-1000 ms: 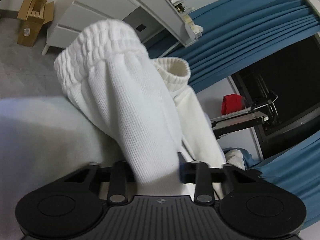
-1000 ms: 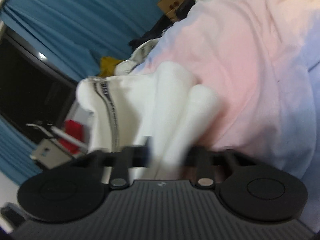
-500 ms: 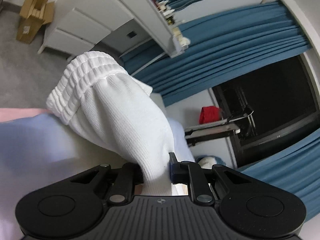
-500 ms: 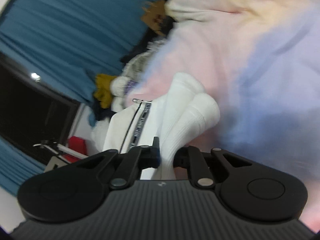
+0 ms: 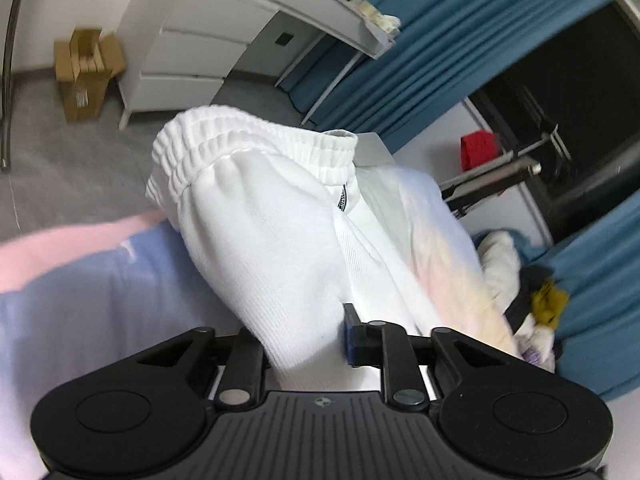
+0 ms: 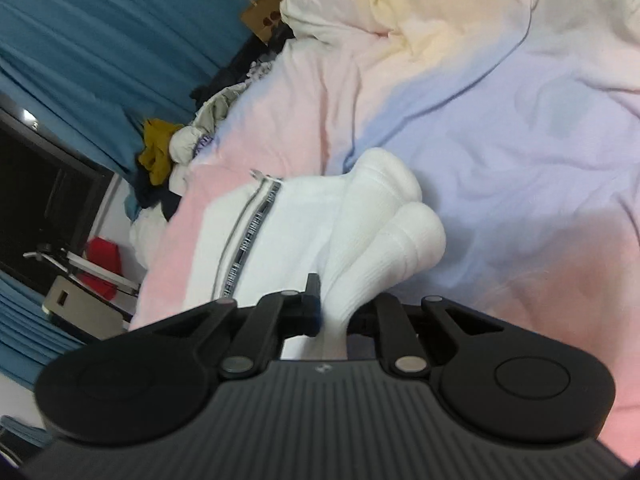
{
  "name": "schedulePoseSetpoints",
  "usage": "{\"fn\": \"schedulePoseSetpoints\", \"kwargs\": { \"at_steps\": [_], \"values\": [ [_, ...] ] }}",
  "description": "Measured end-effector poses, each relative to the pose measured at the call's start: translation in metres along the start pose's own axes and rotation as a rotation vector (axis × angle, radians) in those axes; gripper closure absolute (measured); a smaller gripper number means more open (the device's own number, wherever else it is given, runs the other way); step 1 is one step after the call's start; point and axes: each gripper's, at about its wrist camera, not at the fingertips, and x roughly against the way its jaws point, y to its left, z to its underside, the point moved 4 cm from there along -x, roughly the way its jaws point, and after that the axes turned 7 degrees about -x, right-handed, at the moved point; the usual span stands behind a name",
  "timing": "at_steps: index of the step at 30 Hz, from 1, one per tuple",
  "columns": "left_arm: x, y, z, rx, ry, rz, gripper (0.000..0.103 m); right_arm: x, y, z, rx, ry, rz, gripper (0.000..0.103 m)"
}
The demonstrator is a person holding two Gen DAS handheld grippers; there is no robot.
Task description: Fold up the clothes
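Note:
A white knit jacket [image 5: 272, 224] with ribbed cuffs and a zip lies over a pastel bed cover [image 6: 520, 120]. My left gripper [image 5: 304, 340] is shut on a sleeve of it; the ribbed cuff [image 5: 192, 148] bulges ahead of the fingers. My right gripper [image 6: 340, 312] is shut on another bunched ribbed part of the white jacket [image 6: 384, 232], low over the bed. The zip with its striped tape [image 6: 248, 236] runs across the flat jacket body to the left.
A white drawer unit [image 5: 188, 60] and a cardboard box [image 5: 86, 72] stand on the grey floor beyond the bed. Blue curtains [image 5: 420, 40] hang behind. A pile of other clothes [image 6: 180, 144] lies at the bed's edge, with a paper bag [image 6: 266, 10] farther off.
Both grippers have swung over the bed with the jacket held. The left view has turned, so the jacket body and the clothes pile now show. The right gripper has come lower over the cover.

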Motion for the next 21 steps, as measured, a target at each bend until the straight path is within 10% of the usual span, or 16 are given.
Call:
{"fn": "schedulePoseSetpoints", "kwargs": {
  "at_steps": [8, 21],
  "values": [
    [0.037, -0.034, 0.031, -0.211, 0.004, -0.074, 0.038, -0.012, -0.002, -0.003, -0.005, 0.001, 0.01, 0.092],
    [0.057, -0.147, 0.102, -0.637, -0.073, -0.118, 0.033, -0.019, 0.001, -0.003, 0.019, -0.004, 0.019, 0.091]
  ]
}}
